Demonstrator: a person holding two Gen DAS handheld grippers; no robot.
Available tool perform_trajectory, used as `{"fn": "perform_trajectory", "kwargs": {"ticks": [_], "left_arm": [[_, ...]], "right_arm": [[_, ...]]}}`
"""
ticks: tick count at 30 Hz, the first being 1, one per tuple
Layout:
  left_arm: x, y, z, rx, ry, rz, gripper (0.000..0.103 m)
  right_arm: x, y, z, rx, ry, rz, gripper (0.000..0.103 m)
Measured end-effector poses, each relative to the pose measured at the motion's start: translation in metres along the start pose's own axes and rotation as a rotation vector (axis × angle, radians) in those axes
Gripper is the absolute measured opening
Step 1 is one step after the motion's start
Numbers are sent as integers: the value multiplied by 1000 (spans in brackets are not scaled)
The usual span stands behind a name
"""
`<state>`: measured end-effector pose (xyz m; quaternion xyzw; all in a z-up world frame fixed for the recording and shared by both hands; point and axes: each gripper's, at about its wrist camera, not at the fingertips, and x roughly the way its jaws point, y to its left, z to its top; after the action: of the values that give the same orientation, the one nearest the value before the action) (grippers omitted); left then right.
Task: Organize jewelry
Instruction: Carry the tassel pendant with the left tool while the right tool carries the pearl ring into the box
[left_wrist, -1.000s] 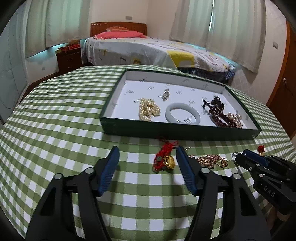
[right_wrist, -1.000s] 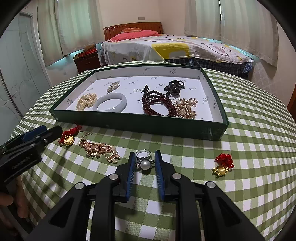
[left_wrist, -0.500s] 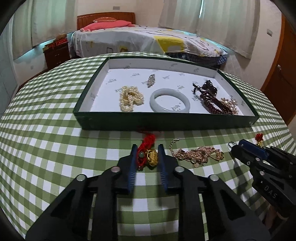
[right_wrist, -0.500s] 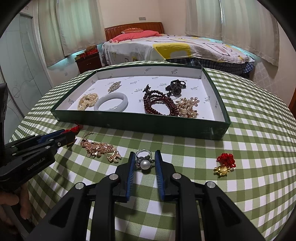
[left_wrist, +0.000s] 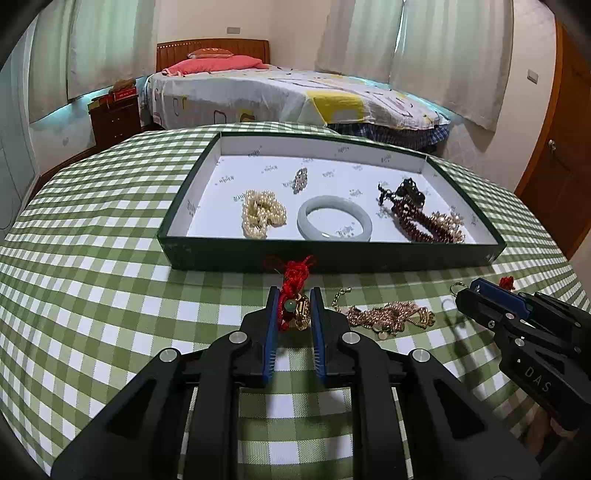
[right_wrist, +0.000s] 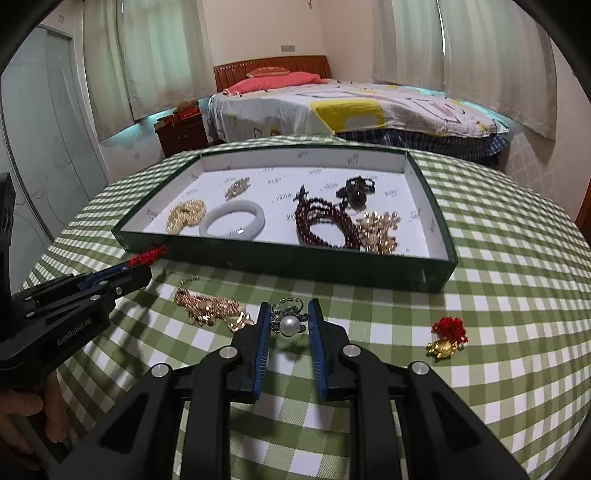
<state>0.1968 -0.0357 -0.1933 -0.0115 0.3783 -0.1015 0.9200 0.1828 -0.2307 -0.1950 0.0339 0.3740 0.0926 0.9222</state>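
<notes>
Red cord of the charm (left_wrist: 293, 291) trails loose from my closing left jaws and may snag the tray (left_wrist: 332, 254); my right jaws' narrow pinch on the pearl ring (right_wrist: 289, 320) could slip.

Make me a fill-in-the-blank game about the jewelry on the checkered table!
1. The left gripper has its fingers closed on a gold charm with a ____ knotted cord.
2. The right gripper has its fingers around a ring with a white ____.
3. The pale bangle lies inside the green ____.
4. The gold chain lies on the tablecloth, ____ the two grippers.

Missing words: red; pearl; box; between
</notes>
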Motion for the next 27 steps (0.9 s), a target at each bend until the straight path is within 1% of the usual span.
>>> {"fn": "perform_trajectory", "kwargs": {"ticks": [4, 9, 12, 15, 21, 24, 27], "left_arm": [[-12, 2, 8, -6, -33, -4, 16], [-27, 1, 28, -8, -90, -8, 16], [-33, -1, 44, -13, -126, -13, 16], [-35, -4, 60, -4, -162, -14, 16], [-28, -8, 93, 16, -230, 0, 16], [-16, -7, 107, 16, -238, 11, 16], [2, -4, 117, 12, -227, 22, 16]], "right_arm": [[-6, 0, 7, 0, -24, 3, 21], [-14, 1, 23, -8, -67, 5, 21], [-17, 3, 35, -17, -98, 4, 21], [-19, 3, 55, -29, -138, 5, 21], [-17, 5, 91, -46, -213, 6, 21], [-8, 3, 107, -46, -236, 9, 21], [6, 0, 118, -42, -245, 6, 21]]}}
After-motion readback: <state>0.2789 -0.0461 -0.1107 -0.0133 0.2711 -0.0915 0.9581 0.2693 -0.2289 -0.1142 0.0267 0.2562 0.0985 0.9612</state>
